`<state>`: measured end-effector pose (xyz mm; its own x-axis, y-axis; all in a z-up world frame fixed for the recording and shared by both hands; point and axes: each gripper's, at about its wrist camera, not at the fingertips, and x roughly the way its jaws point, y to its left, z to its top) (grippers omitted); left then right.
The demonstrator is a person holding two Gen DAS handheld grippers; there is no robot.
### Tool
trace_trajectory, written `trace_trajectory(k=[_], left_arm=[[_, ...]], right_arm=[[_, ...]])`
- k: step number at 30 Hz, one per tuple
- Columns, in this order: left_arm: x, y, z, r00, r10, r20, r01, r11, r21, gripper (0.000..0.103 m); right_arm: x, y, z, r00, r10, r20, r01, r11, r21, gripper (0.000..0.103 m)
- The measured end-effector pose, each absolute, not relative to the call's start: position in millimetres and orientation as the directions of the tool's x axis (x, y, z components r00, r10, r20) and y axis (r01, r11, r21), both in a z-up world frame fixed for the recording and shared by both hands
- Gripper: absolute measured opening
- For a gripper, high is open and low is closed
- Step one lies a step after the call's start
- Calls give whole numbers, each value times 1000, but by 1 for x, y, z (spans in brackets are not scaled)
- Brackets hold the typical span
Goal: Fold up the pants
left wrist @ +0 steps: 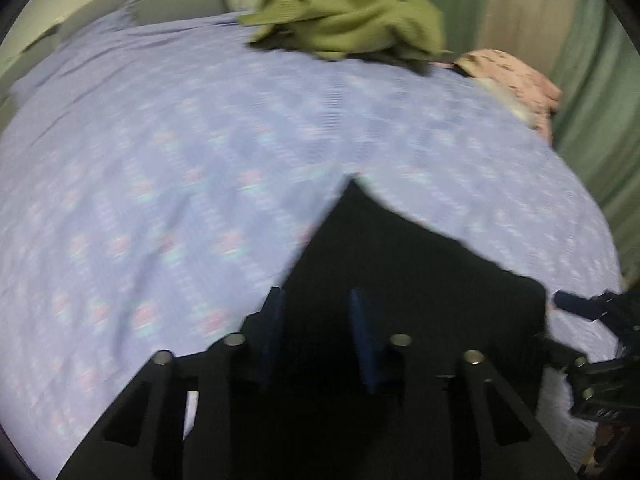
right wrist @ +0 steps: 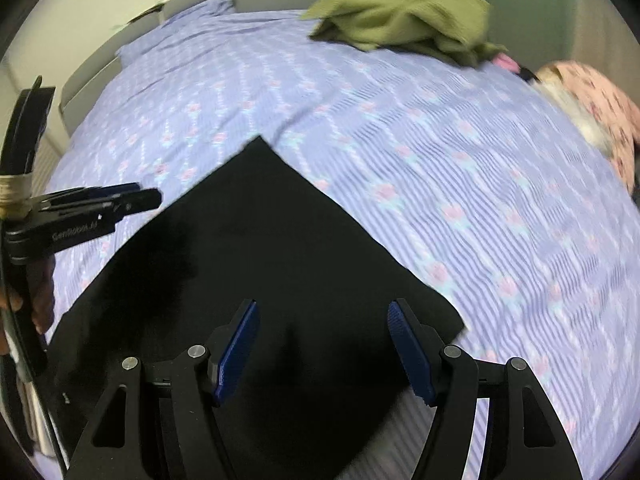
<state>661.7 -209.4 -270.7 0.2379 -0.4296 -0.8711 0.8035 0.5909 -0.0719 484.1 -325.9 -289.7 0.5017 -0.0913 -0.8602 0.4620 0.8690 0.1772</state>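
my left tongs (left wrist: 316,300): jaws partly apart over black pants (right wrist: 256,264), nothing clamped | pants: flat, folded, on the purple bed sheet (right wrist: 440,184), near edge | my right tongs (right wrist: 322,312): jaws wide apart above pants, holding nothing | far side: green garment (right wrist: 400,12); pink garment (right wrist: 596,108) at right

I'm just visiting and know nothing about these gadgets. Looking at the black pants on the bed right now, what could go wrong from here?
1. Neither the left claw nor the right claw seems to pinch the black pants, so the folded shape might shift when they are grabbed again.
2. The green garment and pink garment lie farther up the bed; pants pushed that way could tangle with them.
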Motion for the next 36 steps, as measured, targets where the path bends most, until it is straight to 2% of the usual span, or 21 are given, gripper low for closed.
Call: trace_trajectory(k=[1,4,6,7,9,12,14,16,17,20,23,24,27,29,32,36], left_arm=[[661,-219,-277,213,-434,-875,811,579,-89,20],[665,-246,-303,145,-415,-898,801,582,-140,16],[677,-259,-324,182,-326,-928,765,639,-75,15],[685,-261,-333,200,-288,-936,742,669,-47,9],[701,-262,-342,208,-251,-946,679,733,-45,4],[707,-267,-332,261,-204,-944,637,771,10,4],[699,-271,-312,334,-189,-923,651,755,80,9],[683,-263,-283,412,-237,-880,675,728,119,36],[669,-253,-264,447,-266,-854,684,717,135,39],[628,-212,-227,467,-357,-809,717,688,111,40],[588,-157,-205,486,-359,-797,699,707,108,41],[579,-136,-200,495,-345,-797,678,727,106,45],[543,-74,-200,495,-296,-817,577,815,55,50],[520,-24,-206,486,-235,-842,470,882,26,50],[492,42,-215,464,-167,-870,319,948,-12,57],[470,104,-222,441,-124,-889,179,983,-48,58]], right_arm=[[479,-331,-293,492,-88,-866,477,860,183,68],[474,-343,-305,466,-62,-882,501,840,206,68],[474,-349,-314,464,-51,-884,504,836,216,68],[477,-352,-320,440,-55,-896,509,838,198,68],[479,-357,-328,412,-65,-909,521,835,176,68],[482,-369,-342,321,-120,-939,567,819,89,67],[477,-379,-338,307,-164,-937,595,802,55,67],[468,-380,-317,351,-196,-915,589,806,53,67],[464,-377,-307,370,-204,-906,573,818,49,67],[447,-363,-282,427,-173,-887,499,864,72,67],[429,-343,-267,456,-115,-882,412,906,95,67],[421,-333,-263,465,-84,-881,378,919,112,67],[404,-304,-255,462,-28,-886,290,949,121,67],[395,-280,-252,453,13,-891,234,963,133,67],[391,-242,-254,415,73,-907,172,973,157,67],[391,-192,-250,376,146,-915,80,979,189,67]])
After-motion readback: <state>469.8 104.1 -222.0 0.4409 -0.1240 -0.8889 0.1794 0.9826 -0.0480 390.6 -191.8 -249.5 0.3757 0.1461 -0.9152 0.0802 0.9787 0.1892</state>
